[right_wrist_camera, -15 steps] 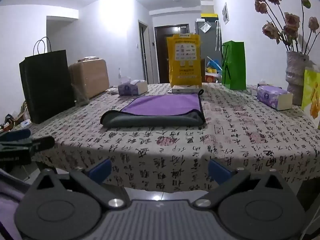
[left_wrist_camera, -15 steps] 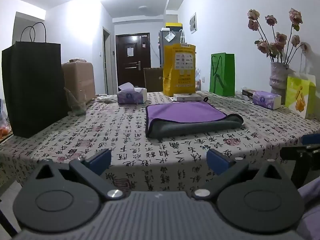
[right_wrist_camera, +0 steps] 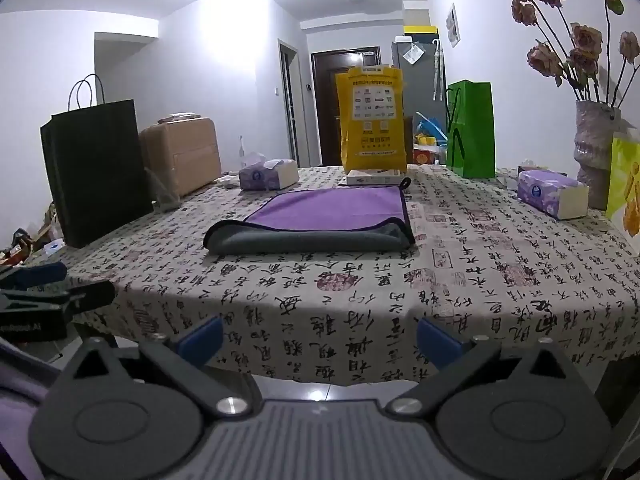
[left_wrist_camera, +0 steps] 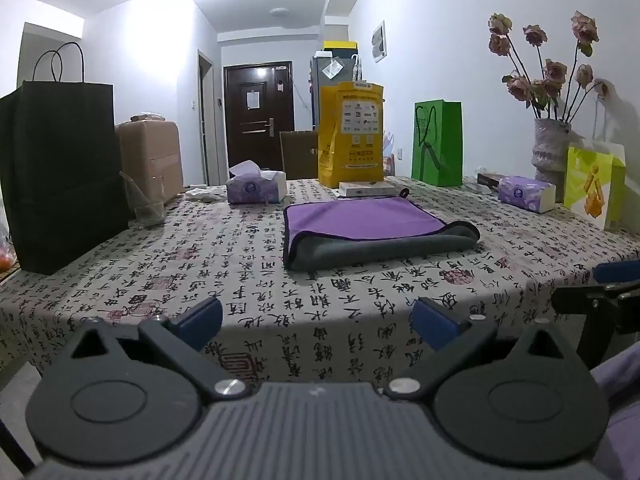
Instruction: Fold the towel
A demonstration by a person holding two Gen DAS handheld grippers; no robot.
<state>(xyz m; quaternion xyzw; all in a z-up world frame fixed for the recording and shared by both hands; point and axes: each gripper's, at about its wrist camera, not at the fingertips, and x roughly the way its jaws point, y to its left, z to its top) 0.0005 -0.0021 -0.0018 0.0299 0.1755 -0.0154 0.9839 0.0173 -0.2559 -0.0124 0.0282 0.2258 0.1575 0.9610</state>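
A tall yellow paper bag [left_wrist_camera: 351,133] and a purple tissue pack [left_wrist_camera: 256,187] are standing behind the folded purple-and-grey microfibre towel [left_wrist_camera: 372,232] on the calligraphy-print surface [left_wrist_camera: 248,280]. The towel is lying well ahead of both the left tongs [left_wrist_camera: 318,320] and right tongs [right_wrist_camera: 320,334], which are gaping wide, holding nothing.

The towel [left_wrist_camera: 372,232] lay folded on the counter [left_wrist_camera: 240,264], ahead of the left gripper [left_wrist_camera: 318,322] and slightly to its right, well apart from it. From the right gripper [right_wrist_camera: 318,338] it lay ahead and slightly left. Behind the towel sat a flat box [left_wrist_camera: 366,189], and behind that stood a tall bag [left_wrist_camera: 351,134]. A tissue pack [left_wrist_camera: 256,187] lay far left of the towel, another [right_wrist_camera: 552,194] far right. A paper bag [left_wrist_camera: 60,172] stood at the counter's left edge, a vase [left_wrist_camera: 550,148] at its right.
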